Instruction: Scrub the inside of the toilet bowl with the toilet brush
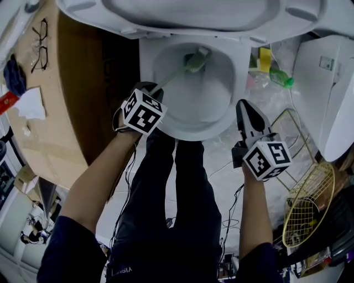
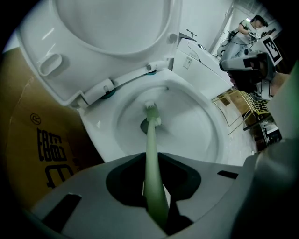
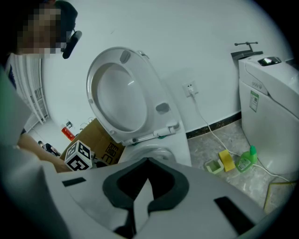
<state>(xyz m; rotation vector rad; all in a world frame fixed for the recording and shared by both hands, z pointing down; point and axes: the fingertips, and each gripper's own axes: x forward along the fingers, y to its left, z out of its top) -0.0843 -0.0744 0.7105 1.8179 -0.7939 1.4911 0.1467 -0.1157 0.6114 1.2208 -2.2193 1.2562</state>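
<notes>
Two grippers are held out at the toilet bowl (image 1: 185,131). The left forearm (image 1: 97,185) slants in toward the bowl's front-left rim. There the left gripper (image 1: 150,91) tips downward, clamped on the pale green handle of the one toilet brush (image 1: 176,74). The brush head lies deep in the bowl, by the drain. The right forearm (image 1: 255,215) runs straight ahead. The right gripper (image 1: 246,108) hovers just right of the rim, its jaws pressed nearly together on nothing. One lid (image 1: 182,14) stands raised behind the bowl. One cardboard box (image 1: 61,99) is to the bowl's left and one green bottle (image 1: 281,77) to its right.
</notes>
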